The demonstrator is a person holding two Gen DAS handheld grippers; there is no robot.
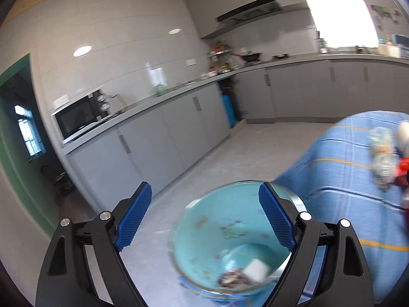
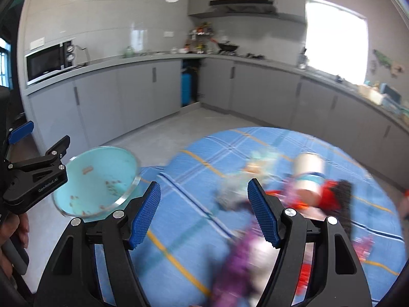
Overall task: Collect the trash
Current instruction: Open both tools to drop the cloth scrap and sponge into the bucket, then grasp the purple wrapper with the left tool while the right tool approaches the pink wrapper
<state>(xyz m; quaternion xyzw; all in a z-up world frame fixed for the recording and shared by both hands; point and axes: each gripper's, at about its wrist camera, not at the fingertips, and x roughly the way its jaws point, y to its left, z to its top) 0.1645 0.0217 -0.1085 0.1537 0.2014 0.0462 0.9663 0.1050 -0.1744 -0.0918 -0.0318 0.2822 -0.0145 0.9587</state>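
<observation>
L gripper: jaws spread wide, blue ribbed pads facing each other w/ nothing pressed between them, black arms angled out in a V, tipped a bit downward. Also seen from R wrist view at far left edge, black body side-on, one blue pad tip up behind it. A hand grips its handle at lower left edge, fingers wrapped round the grey grip. R gripper: jaws apart, narrower than L, pads clear of contact, tilted further down

bin left of table, wrappers on table
</observation>
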